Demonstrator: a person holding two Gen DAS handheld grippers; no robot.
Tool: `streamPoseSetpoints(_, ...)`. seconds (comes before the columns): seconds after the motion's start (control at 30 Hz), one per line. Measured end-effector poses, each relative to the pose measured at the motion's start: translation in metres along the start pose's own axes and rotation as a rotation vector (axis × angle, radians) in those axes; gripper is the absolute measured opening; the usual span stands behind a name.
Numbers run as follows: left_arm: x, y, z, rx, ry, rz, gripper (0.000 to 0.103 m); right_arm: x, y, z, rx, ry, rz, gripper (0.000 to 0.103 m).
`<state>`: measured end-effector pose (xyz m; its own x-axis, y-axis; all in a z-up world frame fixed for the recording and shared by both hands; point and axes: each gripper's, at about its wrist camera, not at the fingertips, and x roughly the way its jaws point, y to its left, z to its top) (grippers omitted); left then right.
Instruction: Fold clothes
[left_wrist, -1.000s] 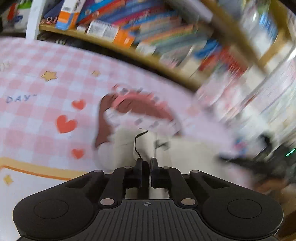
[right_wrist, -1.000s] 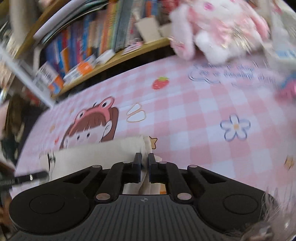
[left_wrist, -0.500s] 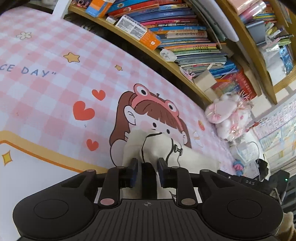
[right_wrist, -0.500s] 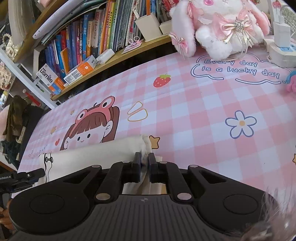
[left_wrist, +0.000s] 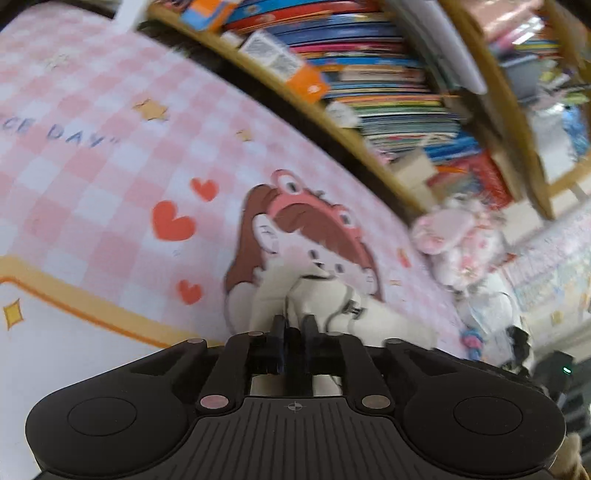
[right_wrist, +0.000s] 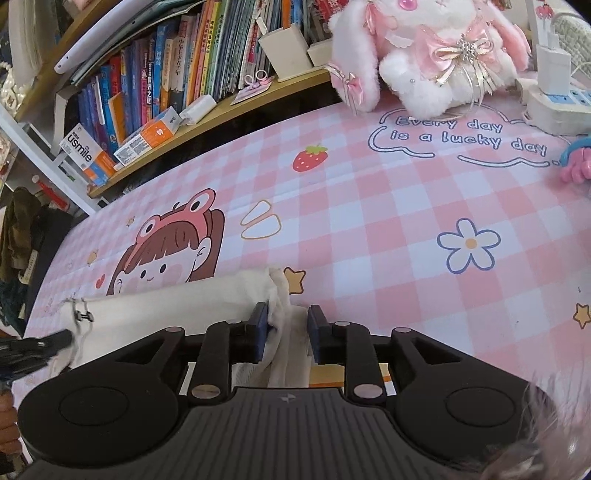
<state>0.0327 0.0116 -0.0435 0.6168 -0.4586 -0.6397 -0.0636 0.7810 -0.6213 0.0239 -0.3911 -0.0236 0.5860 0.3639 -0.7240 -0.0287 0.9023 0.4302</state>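
Note:
A cream cloth garment (right_wrist: 173, 306) lies folded in a long band on the pink checked table mat (right_wrist: 388, 229). My right gripper (right_wrist: 285, 314) is open, its jaws apart on either side of the garment's bunched right end. In the left wrist view the garment (left_wrist: 317, 299) shows with black cord and a small buckle. My left gripper (left_wrist: 293, 326) is nearly closed around its left end, with a narrow gap between the jaws. The left gripper also shows at the left edge of the right wrist view (right_wrist: 37, 343).
A low wooden shelf of books (right_wrist: 177, 85) runs along the table's far edge. A pink and white plush rabbit (right_wrist: 424, 48) sits at the back right, beside a white power strip (right_wrist: 554, 99). A pink toy (right_wrist: 576, 166) lies at the right edge.
My right gripper has opened and let go of the garment's right end. My left gripper has narrowed on the left end; its view has swung and blurred.

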Motion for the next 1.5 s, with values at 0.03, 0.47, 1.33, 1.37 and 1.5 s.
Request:
streamPoseSetpoints(0.03, -0.001, 0.0, -0.001, 0.001, -0.001, 0.005, 0.017, 0.0, 0.001, 0.0, -0.004, 0.001, -0.003, 0.022)
streamPoseSetpoints(0.47, -0.037, -0.021, -0.018, 0.122, -0.094, 0.21, 0.07, -0.034, 0.003, -0.011, 0.022, -0.009, 0.009, 0.05)
streamPoseSetpoints(1.33, -0.026, -0.024, -0.057, 0.039, 0.006, 0.209, 0.077, -0.058, -0.002, -0.06, 0.13, 0.064, 0.072, 0.063)
streamPoseSetpoints(1.37, -0.026, -0.023, -0.056, 0.03, 0.004, 0.201, 0.077, -0.055, -0.003, -0.059, 0.142, 0.07, 0.08, 0.063)
streamPoseSetpoints(1.5, -0.03, -0.023, -0.052, -0.026, -0.006, 0.156, 0.075, -0.047, -0.005, -0.053, 0.183, 0.087, 0.116, 0.06)
